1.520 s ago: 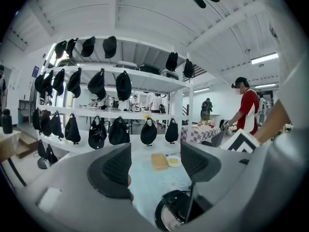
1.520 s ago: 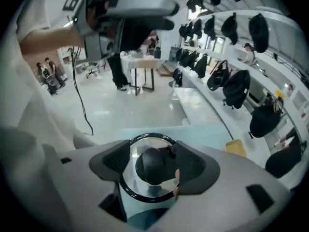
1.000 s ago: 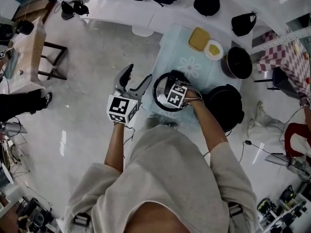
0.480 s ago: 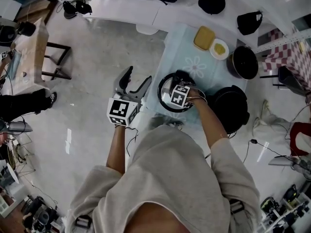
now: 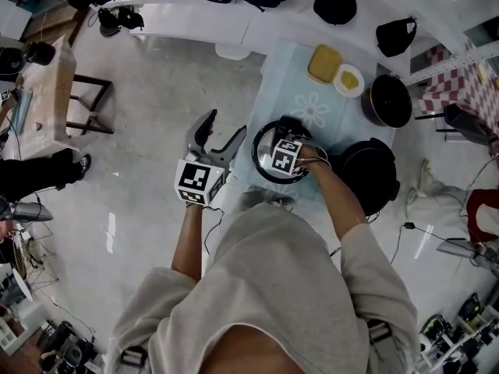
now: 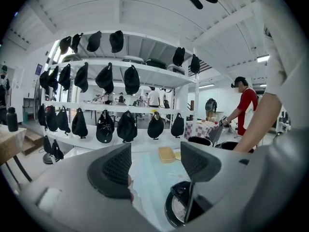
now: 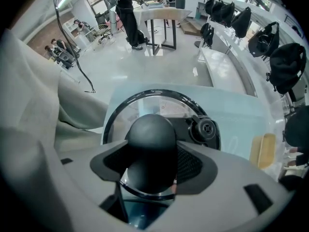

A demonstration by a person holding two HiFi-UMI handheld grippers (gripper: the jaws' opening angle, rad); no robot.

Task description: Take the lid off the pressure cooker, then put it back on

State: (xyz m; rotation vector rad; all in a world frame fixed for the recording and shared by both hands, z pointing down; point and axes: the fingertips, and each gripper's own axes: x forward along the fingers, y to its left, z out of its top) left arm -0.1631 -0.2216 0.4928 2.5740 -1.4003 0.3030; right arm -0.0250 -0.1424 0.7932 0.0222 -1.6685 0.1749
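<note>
The glass lid [image 5: 262, 151] with a black rim lies over the light-blue cloth of the table [image 5: 300, 68], left of the black pressure cooker [image 5: 368, 176]. My right gripper [image 5: 285, 156] points straight down at the lid. Its jaws have just been closing, and its pads [image 7: 193, 164] sit against the lid's round black knob [image 7: 150, 146] on both sides. The lid's vent valve [image 7: 204, 128] shows beside the knob. My left gripper [image 5: 221, 137] hangs open and empty off the table's left edge, with the lid [image 6: 176, 208] low behind its right finger.
A yellow container [image 5: 321, 63], a small dish of yellow food [image 5: 347, 80] and a second black pot [image 5: 386, 100] stand at the table's far end. White shelves with black caps [image 6: 126, 79] rise behind. A wooden table [image 5: 39, 92] stands far left.
Both hands stay where they were, the right one over the lid and the left one beside the table. Only the head view has shifted slightly.
</note>
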